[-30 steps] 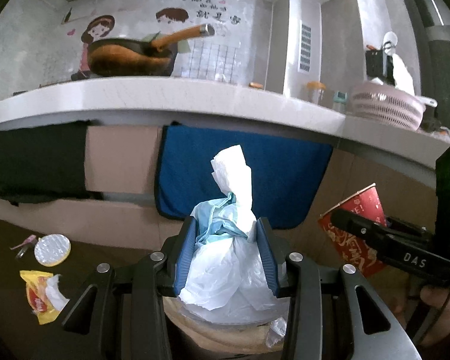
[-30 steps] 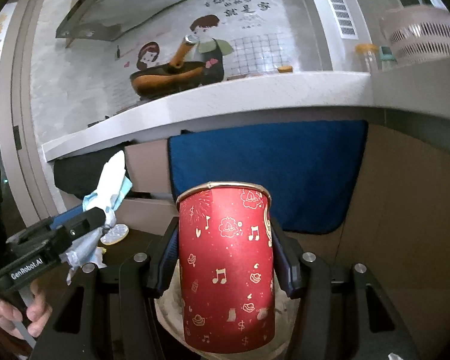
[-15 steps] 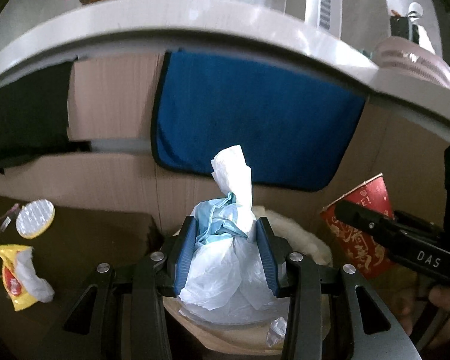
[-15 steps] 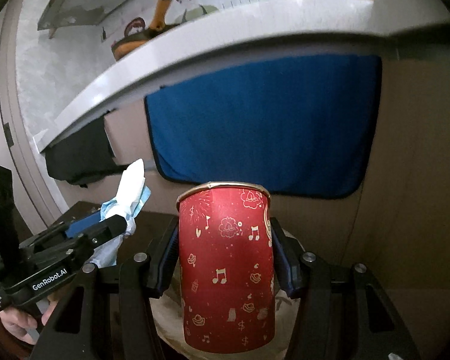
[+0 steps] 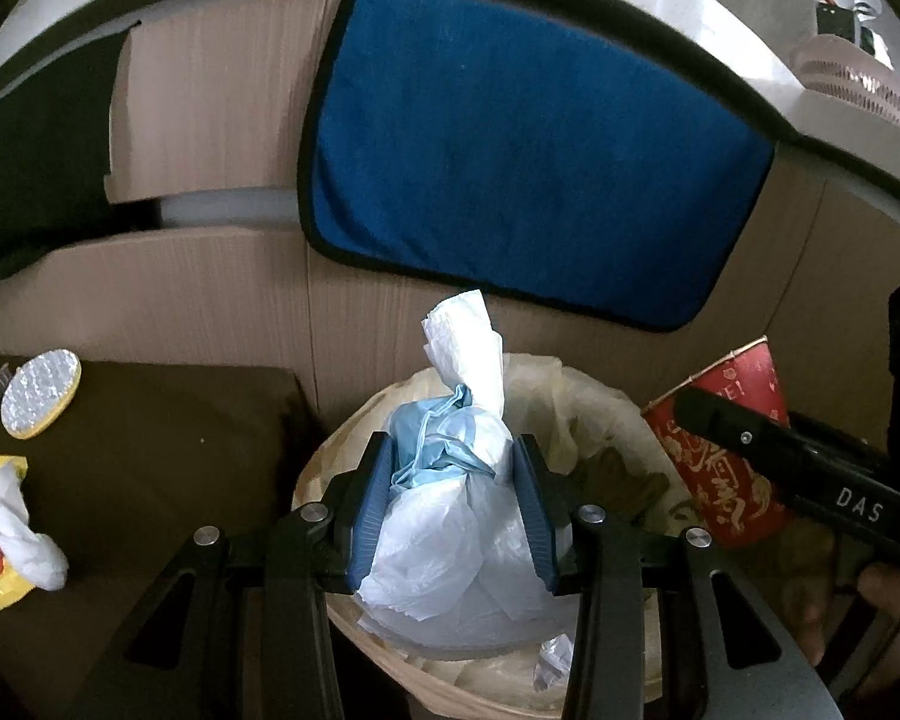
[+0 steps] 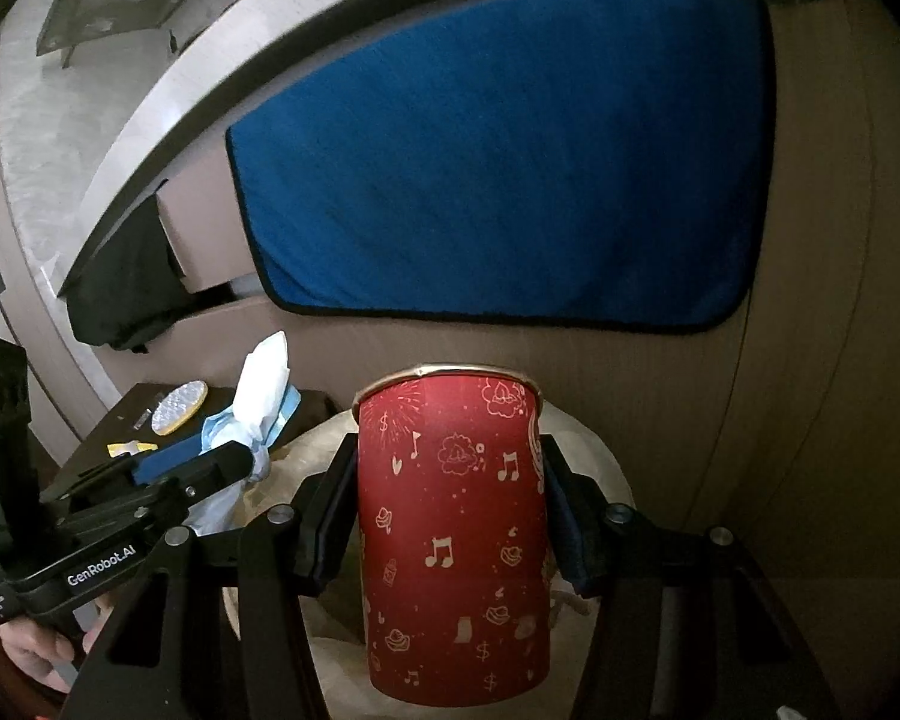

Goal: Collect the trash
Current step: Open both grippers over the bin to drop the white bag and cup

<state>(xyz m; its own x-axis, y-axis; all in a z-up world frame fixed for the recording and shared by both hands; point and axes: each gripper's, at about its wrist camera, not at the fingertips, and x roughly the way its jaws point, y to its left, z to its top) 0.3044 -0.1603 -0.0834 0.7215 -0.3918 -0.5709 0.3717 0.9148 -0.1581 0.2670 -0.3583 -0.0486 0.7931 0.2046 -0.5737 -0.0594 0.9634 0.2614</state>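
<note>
My left gripper (image 5: 450, 498) is shut on a wad of white tissue and plastic with a blue face mask (image 5: 450, 480). It holds the wad over the open lined trash bin (image 5: 582, 396). My right gripper (image 6: 447, 510) is shut on a red paper cup (image 6: 450, 540) with gold music notes, also held above the bin (image 6: 594, 450). The cup (image 5: 726, 456) shows at the right of the left wrist view. The wad (image 6: 252, 408) shows at the left of the right wrist view. The bin holds a dark glove (image 5: 618, 480) and scraps.
A dark low table (image 5: 150, 438) left of the bin carries a round foil lid (image 5: 41, 393) and a yellow wrapper with tissue (image 5: 6, 528). A blue towel (image 5: 528, 150) hangs on the cardboard-covered cabinet front behind the bin, under a white counter.
Both grippers have tilted downward and moved over the bin. The counter top and wall have slid out of view, and the bin opening now shows. Both still hold their items.
</note>
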